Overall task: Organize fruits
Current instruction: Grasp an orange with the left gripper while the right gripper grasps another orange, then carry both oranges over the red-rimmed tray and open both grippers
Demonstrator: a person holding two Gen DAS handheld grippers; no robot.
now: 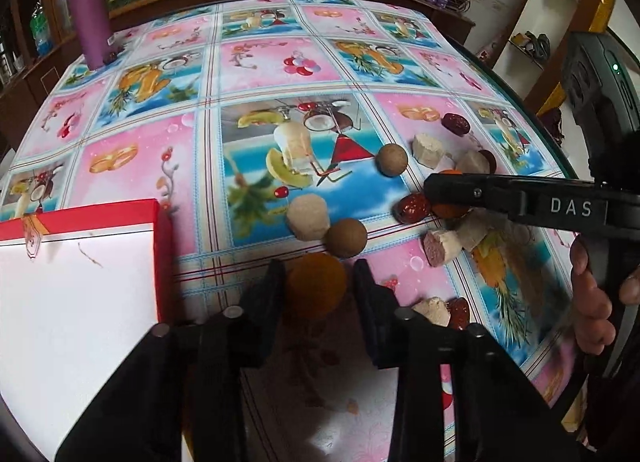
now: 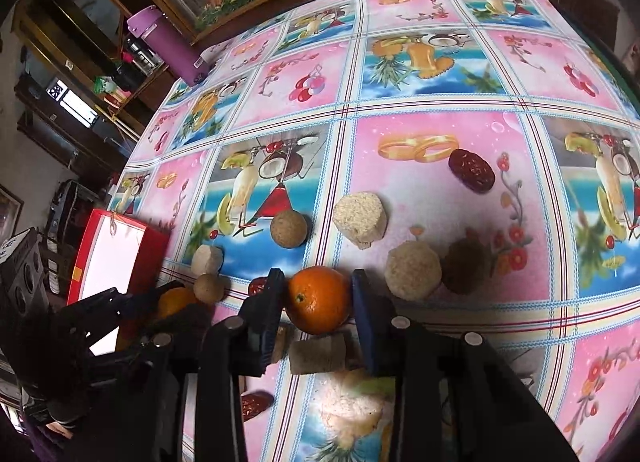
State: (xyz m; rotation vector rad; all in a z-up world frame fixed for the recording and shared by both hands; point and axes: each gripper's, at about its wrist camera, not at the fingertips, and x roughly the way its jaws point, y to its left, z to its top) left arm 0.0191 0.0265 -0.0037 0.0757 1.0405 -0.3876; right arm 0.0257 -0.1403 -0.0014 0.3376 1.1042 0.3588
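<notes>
My left gripper (image 1: 318, 286) is shut on an orange (image 1: 316, 286), just above the tablecloth; it also shows in the right wrist view (image 2: 176, 300). My right gripper (image 2: 318, 300) is shut on a second orange (image 2: 319, 299) among the scattered fruit; in the left wrist view its arm (image 1: 520, 201) covers most of that orange (image 1: 450, 209). Round brown fruits (image 1: 346, 238) (image 1: 391, 159), pale cut pieces (image 1: 307, 217) (image 2: 361, 217) and dark red dates (image 1: 456, 123) (image 2: 471, 170) lie on the table.
A red box with a white inside (image 1: 60, 302) sits at the near left, also in the right wrist view (image 2: 112, 258). A purple bottle (image 1: 90, 9) stands at the far left corner. The table's right edge (image 1: 552, 145) is close to the fruit pile.
</notes>
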